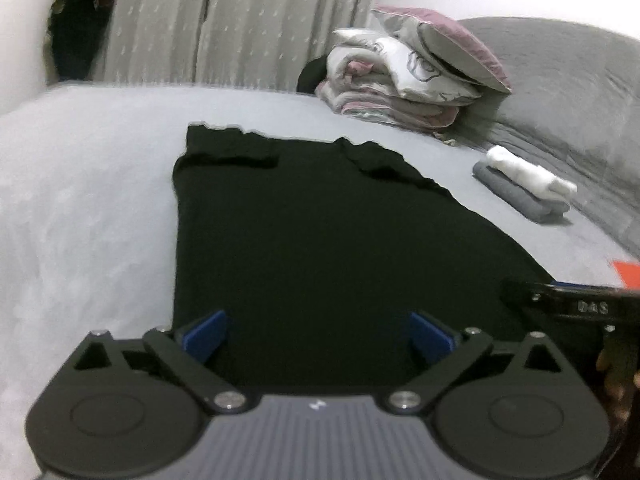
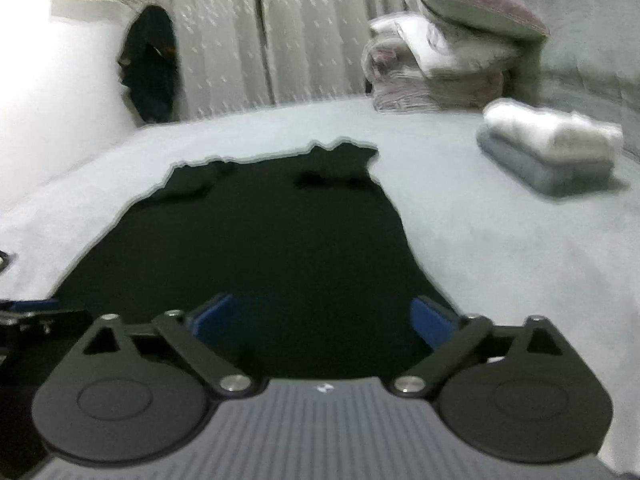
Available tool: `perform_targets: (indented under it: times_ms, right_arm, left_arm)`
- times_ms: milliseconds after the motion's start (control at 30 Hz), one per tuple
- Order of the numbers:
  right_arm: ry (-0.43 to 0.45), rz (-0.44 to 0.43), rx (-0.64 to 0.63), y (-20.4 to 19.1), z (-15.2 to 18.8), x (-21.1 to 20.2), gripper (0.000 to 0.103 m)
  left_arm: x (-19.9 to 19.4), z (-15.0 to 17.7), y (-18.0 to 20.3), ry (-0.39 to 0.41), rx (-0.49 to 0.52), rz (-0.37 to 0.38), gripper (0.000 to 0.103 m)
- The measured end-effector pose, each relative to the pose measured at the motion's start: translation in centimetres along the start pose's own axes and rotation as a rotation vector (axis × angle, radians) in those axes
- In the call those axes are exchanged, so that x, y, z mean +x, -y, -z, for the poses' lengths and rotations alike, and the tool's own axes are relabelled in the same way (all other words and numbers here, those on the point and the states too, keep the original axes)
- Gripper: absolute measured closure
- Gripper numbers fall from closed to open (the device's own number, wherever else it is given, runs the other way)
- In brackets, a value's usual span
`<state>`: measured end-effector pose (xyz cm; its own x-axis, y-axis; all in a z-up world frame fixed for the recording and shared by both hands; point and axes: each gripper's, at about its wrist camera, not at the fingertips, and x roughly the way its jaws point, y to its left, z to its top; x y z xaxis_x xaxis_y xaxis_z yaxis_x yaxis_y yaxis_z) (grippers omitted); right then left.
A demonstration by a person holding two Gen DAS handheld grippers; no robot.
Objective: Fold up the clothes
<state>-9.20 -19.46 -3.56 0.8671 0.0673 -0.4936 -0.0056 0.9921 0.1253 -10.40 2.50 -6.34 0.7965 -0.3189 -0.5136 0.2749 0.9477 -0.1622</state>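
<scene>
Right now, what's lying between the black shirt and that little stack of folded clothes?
Nothing: only bare grey bedsheet separates the black shirt from the folded stack, clearest in the left wrist view.

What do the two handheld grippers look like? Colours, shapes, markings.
Both look the same build. The left gripper and the right gripper each have blue fingers on black link arms with silver screws, two round black discs, and a ribbed grey body bearing a small white logo. No cables or sleeves show.
</scene>
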Motion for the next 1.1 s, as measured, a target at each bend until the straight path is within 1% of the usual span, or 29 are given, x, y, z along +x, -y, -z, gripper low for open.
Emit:
perform_targets:
  times_ms: [67, 100, 200, 300, 367, 533, 600, 733, 833, 933, 1100]
  right_arm:
    - [-0.053, 0.02, 0.002, -0.2, 0.2, 0.7, 0.002]
    - [-0.056, 0.007, 0.005, -0.1, 0.1, 0.7, 0.0]
    - [-0.061, -0.021, 0.017, 0.5, 0.2, 0.3, 0.0]
    - [-0.066, -0.015, -0.016, 0.2, 0.5, -0.2, 0.0]
    - [-0.07, -0.001, -0.054, -0.3, 0.8, -0.3, 0.0]
    - [-0.07, 0.018, -0.09, -0.8, 1.5, -0.5, 0.0]
    - [-0.07, 0.027, -0.102, -0.9, 1.7, -0.7, 0.0]
    - [-0.056, 0.033, -0.122, -1.0, 2.2, -1.2, 0.0]
    - [-0.049, 0.029, -0.129, -0.8, 2.4, -1.6, 0.0]
    - [-0.064, 0.023, -0.15, -0.5, 2.4, -2.0, 0.0]
    - [-0.133, 0.001, -0.192, 0.1, 1.9, -2.9, 0.0]
  left_arm:
    - [-0.1, 0.1, 0.2, -0.011, 0.038, 0.011, 0.001]
    - [-0.4, 0.2, -0.1, -0.004, 0.028, 0.023, 0.001]
    - [-1.0, 0.6, -1.0, 0.013, -0.002, 0.061, 0.001]
    - [-1.5, 1.3, -1.2, 0.032, 0.004, 0.082, 0.001]
    - [-2.0, 1.8, -0.9, 0.038, 0.042, 0.078, 0.001]
    - [-2.8, 3.3, 0.6, 0.053, 0.165, 0.038, 0.001]
    - [-3.2, 3.8, 0.8, 0.071, 0.188, 0.032, 0.001]
    - [-3.8, 4.4, 0.8, 0.09, 0.201, 0.032, 0.001]
    - [-4.1, 4.5, 0.7, 0.084, 0.213, 0.023, 0.001]
    - [-4.5, 4.4, 0.6, 0.056, 0.219, 0.017, 0.001]
    - [-5.3, 3.9, 0.9, -0.012, 0.234, 0.006, 0.001]
